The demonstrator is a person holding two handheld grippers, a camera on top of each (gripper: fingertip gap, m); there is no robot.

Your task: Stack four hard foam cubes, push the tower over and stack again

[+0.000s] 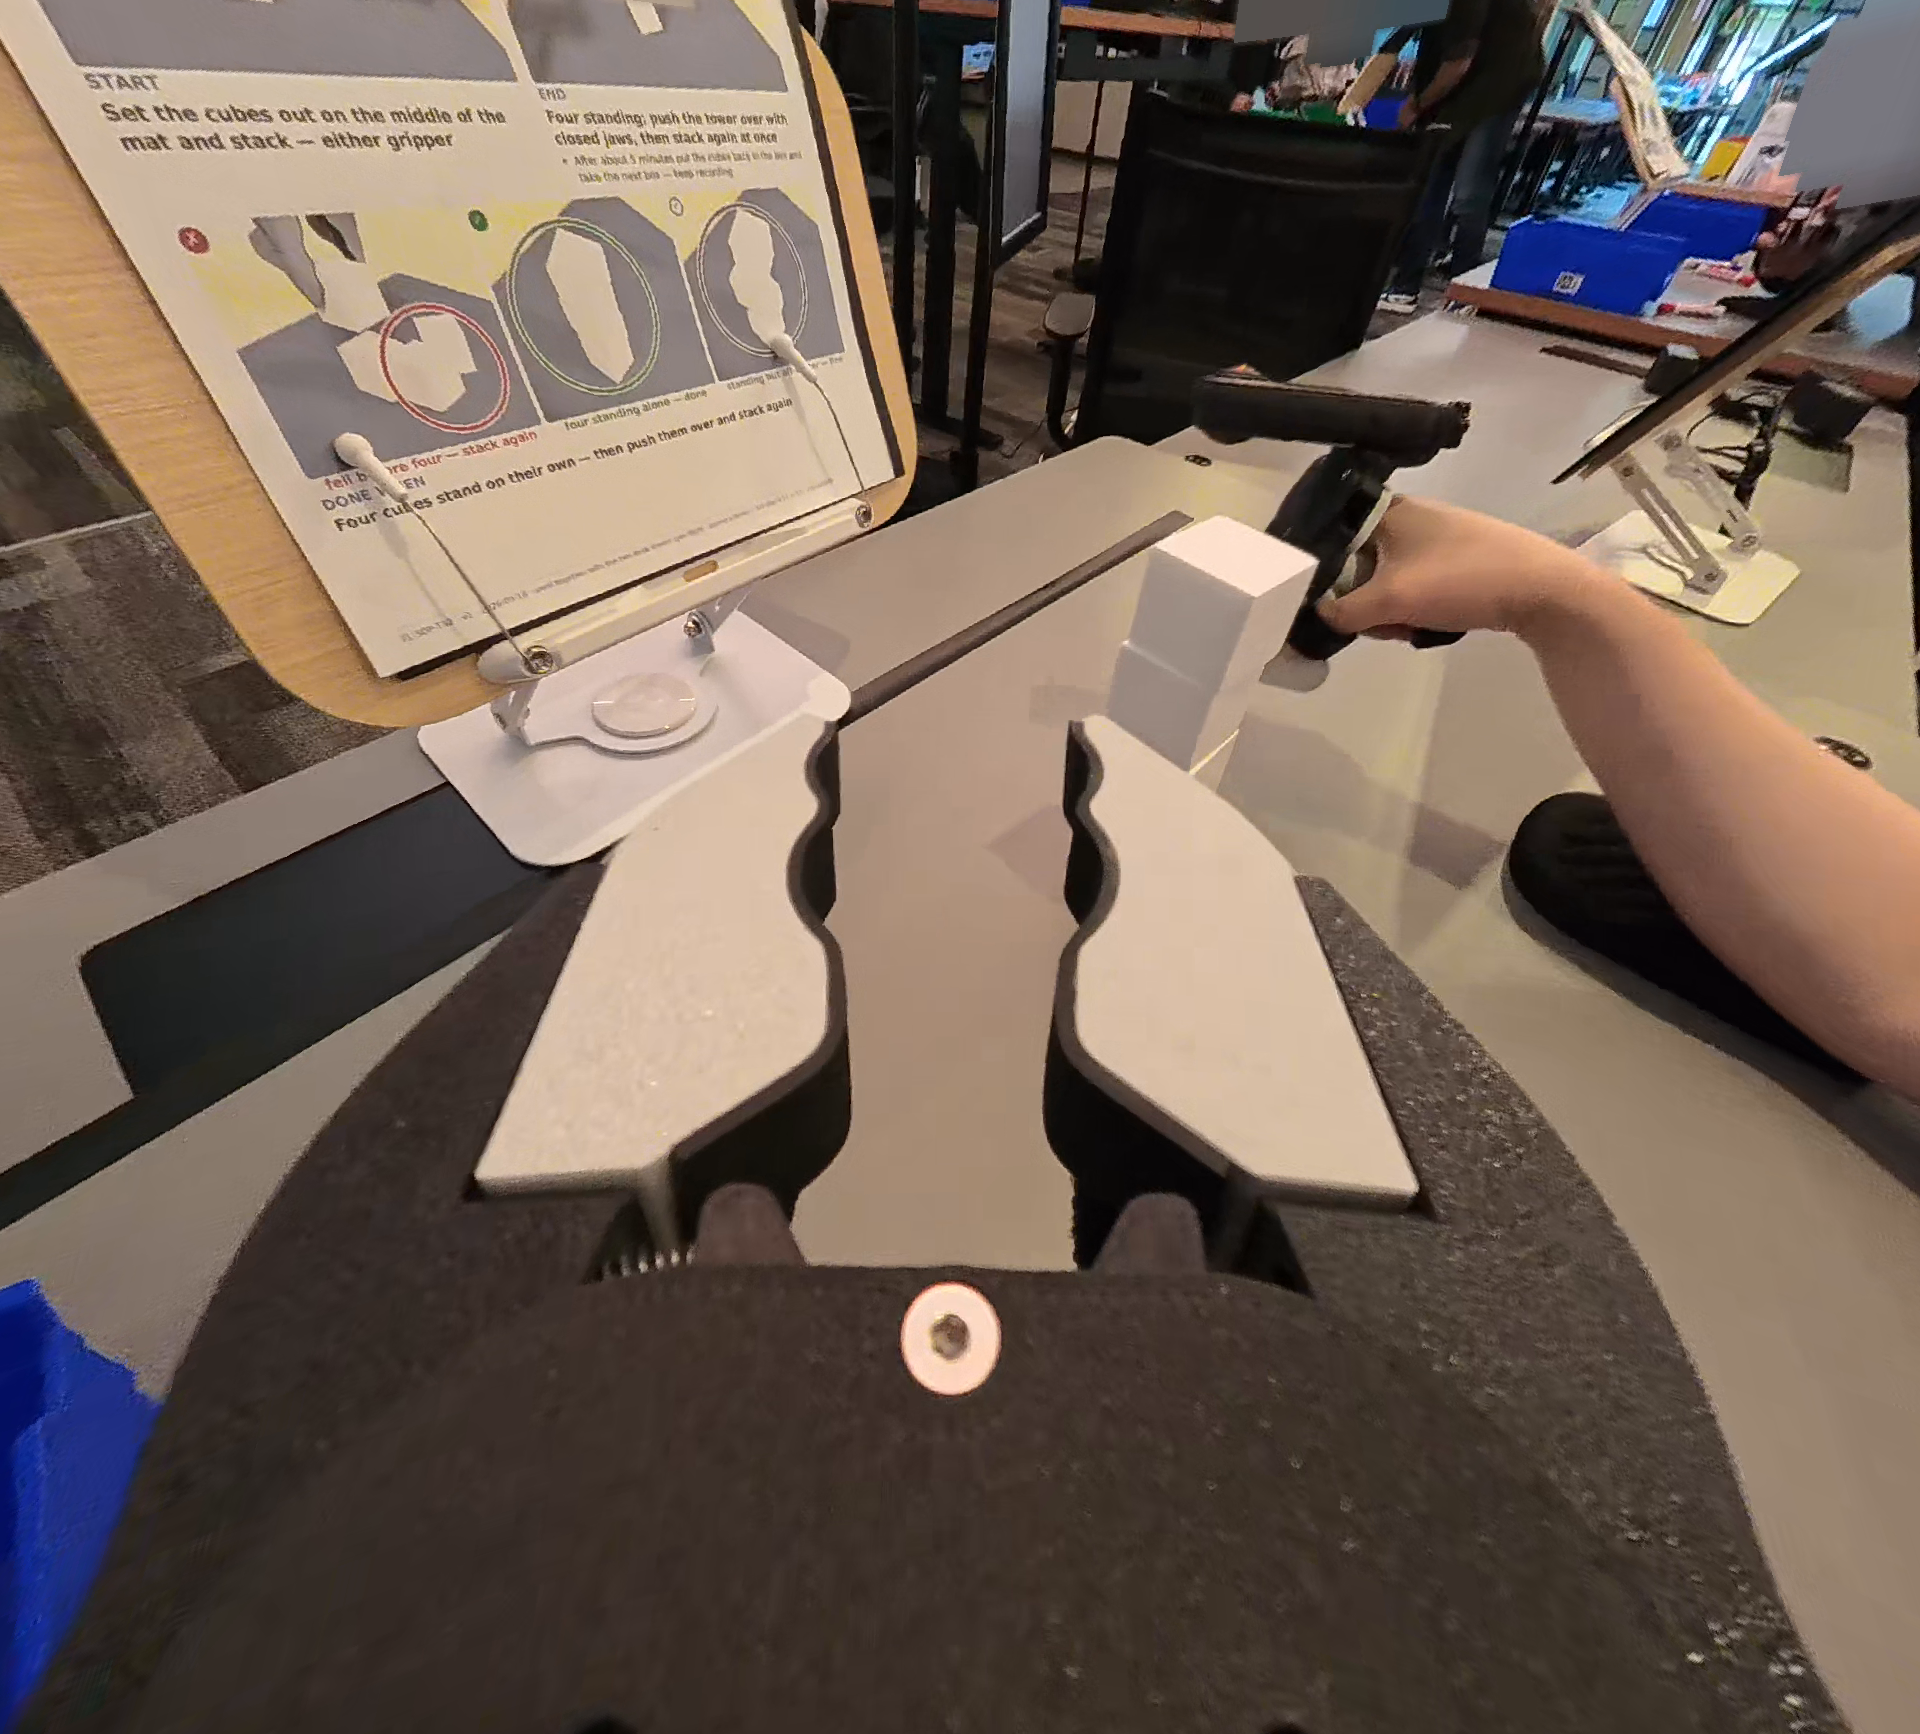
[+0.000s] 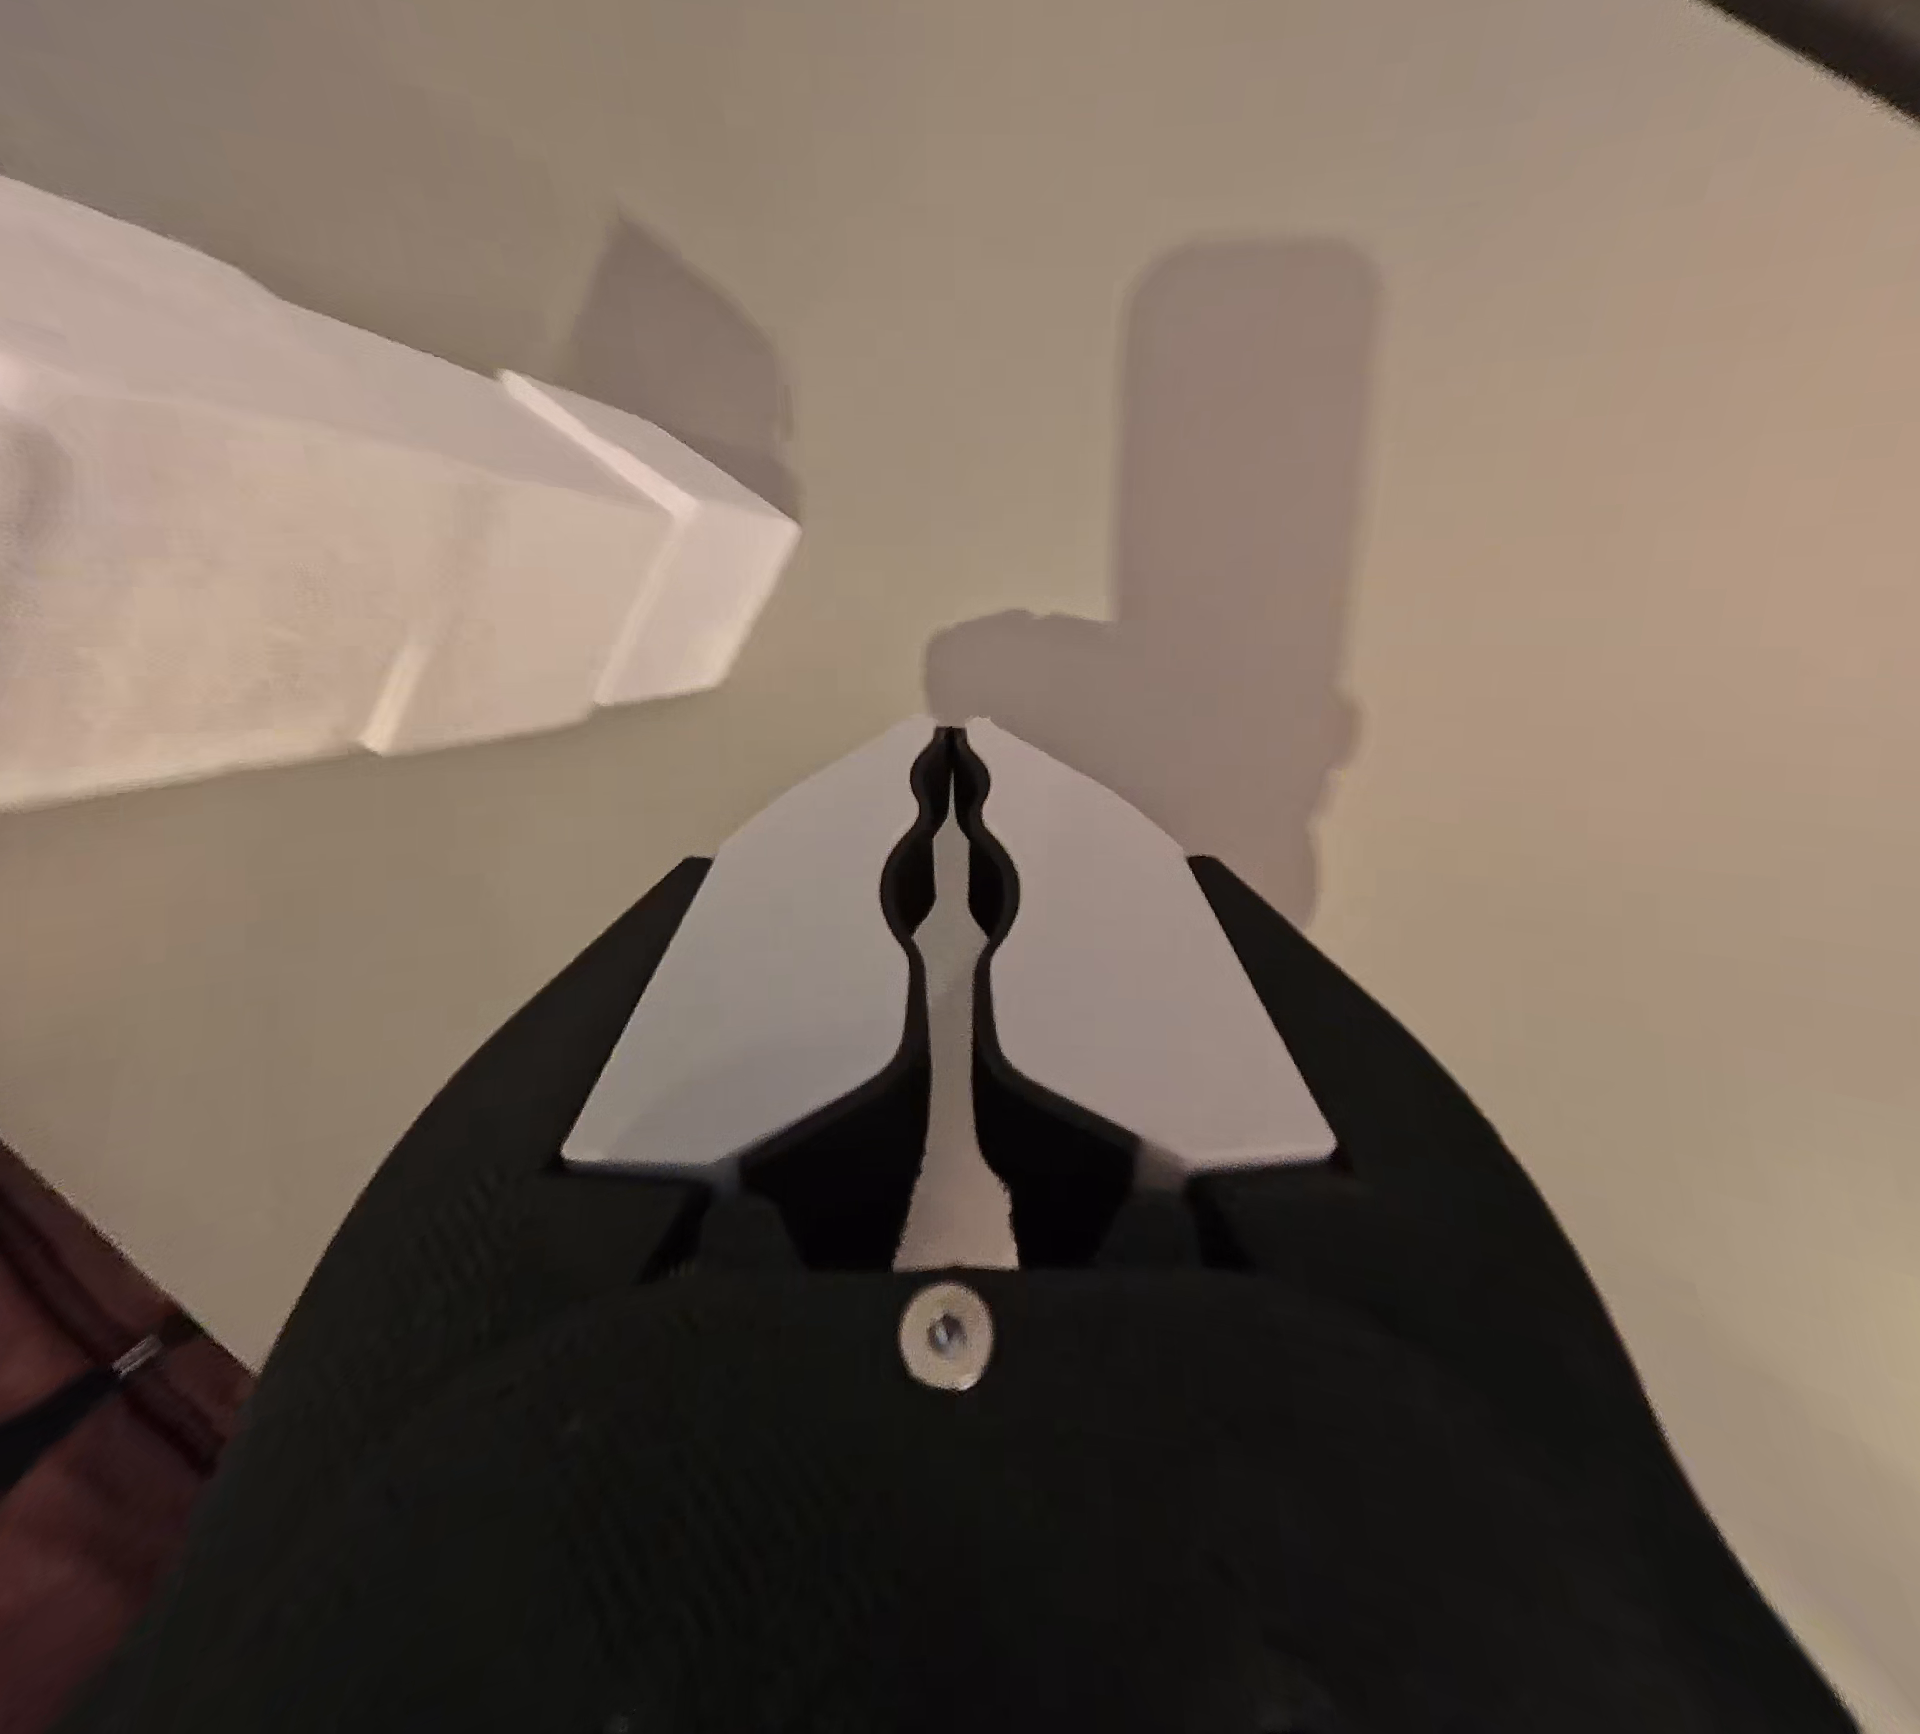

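On a grey office bench, the right gripper, jaws pressed together and empty, nudges the foam-cube tower to topple it; the left gripper waits agape, empty

tower blocks right gripper on one side | mat before left gripper open | stand left

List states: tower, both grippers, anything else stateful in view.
Tower of white hard foam cubes: standing on the grey mat, slightly staggered, count unclear.
Left gripper: open, empty, fingers short of the tower.
Right gripper: shut, empty, beside the tower.
Instruction sheet on the wooden stand: propped upright, clipped.
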